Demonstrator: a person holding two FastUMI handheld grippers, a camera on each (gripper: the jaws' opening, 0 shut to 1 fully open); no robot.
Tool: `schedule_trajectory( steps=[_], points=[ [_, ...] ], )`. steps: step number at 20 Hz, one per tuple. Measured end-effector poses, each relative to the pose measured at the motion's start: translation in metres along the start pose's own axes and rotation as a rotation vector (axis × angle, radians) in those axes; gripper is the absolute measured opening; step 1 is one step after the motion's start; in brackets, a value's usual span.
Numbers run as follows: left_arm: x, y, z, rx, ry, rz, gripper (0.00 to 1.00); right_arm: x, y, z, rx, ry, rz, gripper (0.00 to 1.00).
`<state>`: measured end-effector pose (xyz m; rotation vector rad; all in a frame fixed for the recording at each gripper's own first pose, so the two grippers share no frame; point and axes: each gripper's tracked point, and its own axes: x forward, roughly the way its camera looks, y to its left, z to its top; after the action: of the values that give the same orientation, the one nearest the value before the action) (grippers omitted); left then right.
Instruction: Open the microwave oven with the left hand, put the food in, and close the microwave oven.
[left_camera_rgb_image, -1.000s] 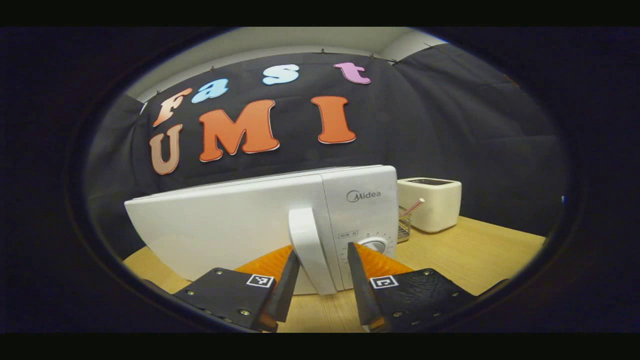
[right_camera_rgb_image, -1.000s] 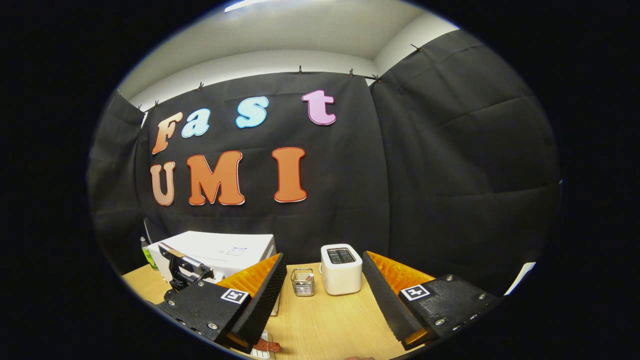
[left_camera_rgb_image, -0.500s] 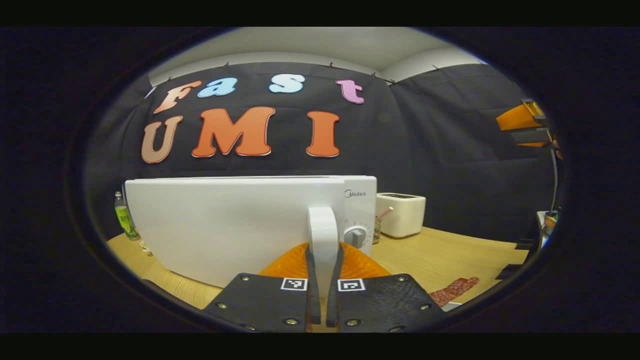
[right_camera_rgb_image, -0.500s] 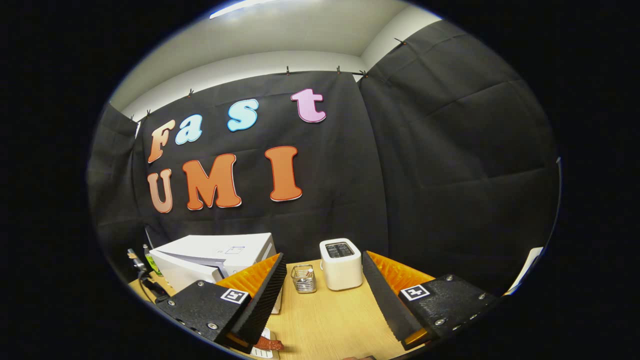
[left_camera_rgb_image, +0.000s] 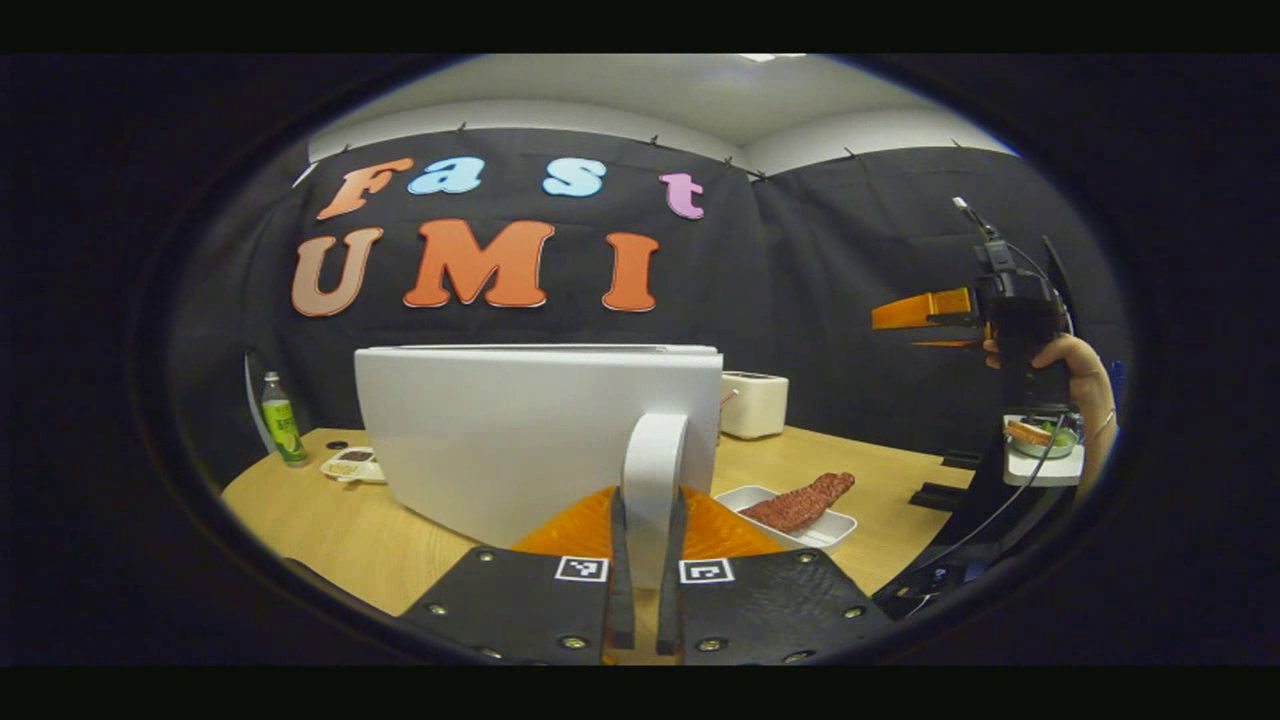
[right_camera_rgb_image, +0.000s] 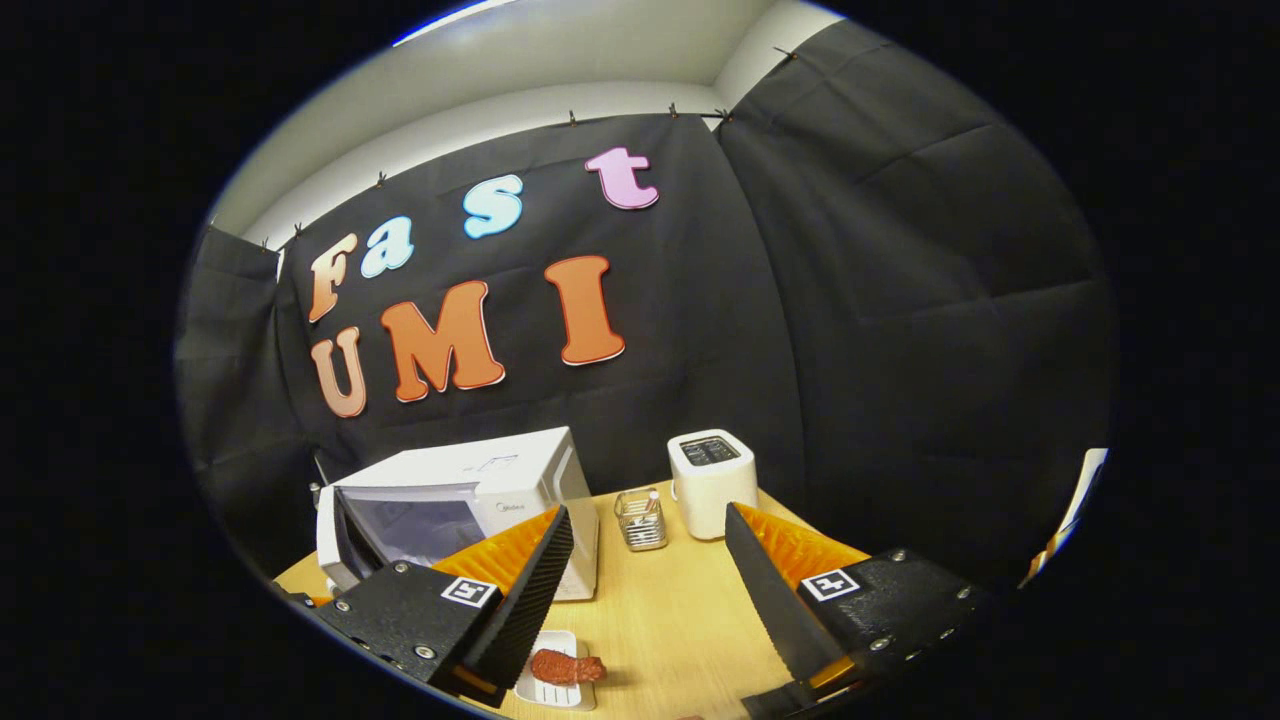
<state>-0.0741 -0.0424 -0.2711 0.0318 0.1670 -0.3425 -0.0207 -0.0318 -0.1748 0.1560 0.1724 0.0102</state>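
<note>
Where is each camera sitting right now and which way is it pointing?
Left gripper view: rides on the left tongs, facing the swung-out microwave door; its two fingers clamp the door handle; the right tongs and the hand holding them show at right.
Right gripper view: rides on the right tongs, held high, looking down over the table at the microwave with its cavity open; its fingers spread wide.
Shared: microwave, toaster, meat on a white tray.

left gripper (left_camera_rgb_image: 648, 590): black plates, square tags, silver screws | right gripper (right_camera_rgb_image: 650, 600): same plates, ridged fingers (right_camera_rgb_image: 770, 600) | cable trailing below hand (left_camera_rgb_image: 1075, 365)
</note>
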Motion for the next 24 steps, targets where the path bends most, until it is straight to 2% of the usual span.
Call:
schedule_trajectory(
  steps=[6, 10, 14, 17, 18, 22, 24],
  points=[
    [-0.068, 0.054, -0.001, 0.003, 0.011, 0.164, 0.12, 0.005, 0.027, -0.065, 0.136, 0.105, 0.049, 0.94],
    [-0.106, 0.091, -0.003, -0.003, -0.022, 0.278, 0.12, 0.009, 0.039, -0.11, 0.288, 0.191, 0.072, 0.95],
    [-0.137, 0.132, -0.009, -0.011, -0.023, 0.399, 0.11, 0.017, 0.037, -0.143, 0.426, 0.223, 0.042, 0.95],
    [-0.151, 0.156, -0.024, -0.042, 0.005, 0.443, 0.12, 0.017, 0.042, -0.165, 0.514, 0.248, 0.033, 0.94],
    [-0.155, 0.16, -0.028, -0.059, 0.014, 0.45, 0.09, 0.017, 0.044, -0.172, 0.532, 0.259, 0.025, 0.95],
    [-0.173, 0.174, -0.026, -0.107, -0.006, 0.46, 0.11, 0.015, 0.045, -0.199, 0.561, 0.302, -0.002, 0.89],
    [-0.178, 0.179, -0.028, -0.101, 0.004, 0.458, 0.2, 0.018, 0.046, -0.206, 0.586, 0.311, -0.011, 0.81]
  ],
)
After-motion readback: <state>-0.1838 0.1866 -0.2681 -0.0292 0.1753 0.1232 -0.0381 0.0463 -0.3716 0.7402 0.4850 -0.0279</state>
